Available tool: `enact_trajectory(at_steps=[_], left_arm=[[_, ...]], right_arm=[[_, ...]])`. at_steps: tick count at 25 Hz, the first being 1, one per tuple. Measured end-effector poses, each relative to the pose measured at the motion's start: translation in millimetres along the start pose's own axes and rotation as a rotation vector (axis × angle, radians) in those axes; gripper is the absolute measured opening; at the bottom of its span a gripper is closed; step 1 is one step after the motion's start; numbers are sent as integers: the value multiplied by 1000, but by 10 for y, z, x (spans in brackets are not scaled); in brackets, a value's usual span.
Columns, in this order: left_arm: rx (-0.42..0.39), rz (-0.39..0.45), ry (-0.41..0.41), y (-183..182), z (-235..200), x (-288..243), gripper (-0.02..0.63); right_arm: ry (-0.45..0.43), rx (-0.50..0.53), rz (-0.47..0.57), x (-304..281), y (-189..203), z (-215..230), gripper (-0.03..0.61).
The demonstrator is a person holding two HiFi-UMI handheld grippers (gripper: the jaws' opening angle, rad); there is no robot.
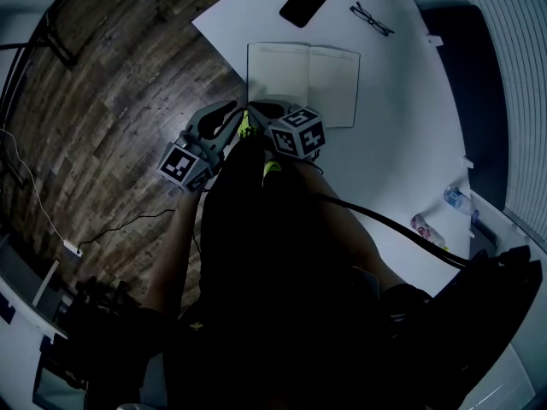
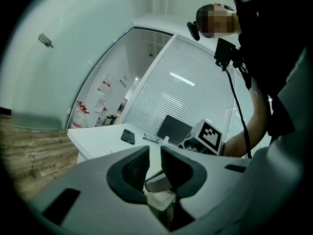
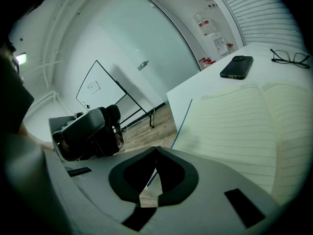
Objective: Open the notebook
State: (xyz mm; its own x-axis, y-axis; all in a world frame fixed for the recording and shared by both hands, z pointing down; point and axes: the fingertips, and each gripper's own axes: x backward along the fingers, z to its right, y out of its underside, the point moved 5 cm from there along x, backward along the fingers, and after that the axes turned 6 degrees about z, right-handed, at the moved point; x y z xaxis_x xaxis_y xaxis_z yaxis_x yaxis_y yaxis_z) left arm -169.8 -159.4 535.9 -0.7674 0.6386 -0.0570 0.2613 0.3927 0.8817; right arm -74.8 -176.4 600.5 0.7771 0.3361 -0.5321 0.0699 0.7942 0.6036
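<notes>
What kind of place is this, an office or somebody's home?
Most likely an office or meeting room: a white table holds an open notebook, a phone and glasses, with slatted blinds and a glass partition behind.

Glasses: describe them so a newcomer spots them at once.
On the white table, look past the far edge of the open notebook. Two dark things lie there: the phone is a black slab, the glasses to its right a thin wiry outline.

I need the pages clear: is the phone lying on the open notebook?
No, the phone lies on the table beyond the notebook, apart from it.
</notes>
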Motion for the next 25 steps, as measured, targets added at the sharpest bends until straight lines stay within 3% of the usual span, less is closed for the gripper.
enact_trajectory(at_steps=[10, 25], left_arm=[[-9, 10, 18, -69, 19, -36, 64], [31, -26, 73, -203, 81, -230, 63]], right_arm=[[28, -11, 38, 140, -96, 38, 18], [13, 74, 134, 475, -379, -137, 18]])
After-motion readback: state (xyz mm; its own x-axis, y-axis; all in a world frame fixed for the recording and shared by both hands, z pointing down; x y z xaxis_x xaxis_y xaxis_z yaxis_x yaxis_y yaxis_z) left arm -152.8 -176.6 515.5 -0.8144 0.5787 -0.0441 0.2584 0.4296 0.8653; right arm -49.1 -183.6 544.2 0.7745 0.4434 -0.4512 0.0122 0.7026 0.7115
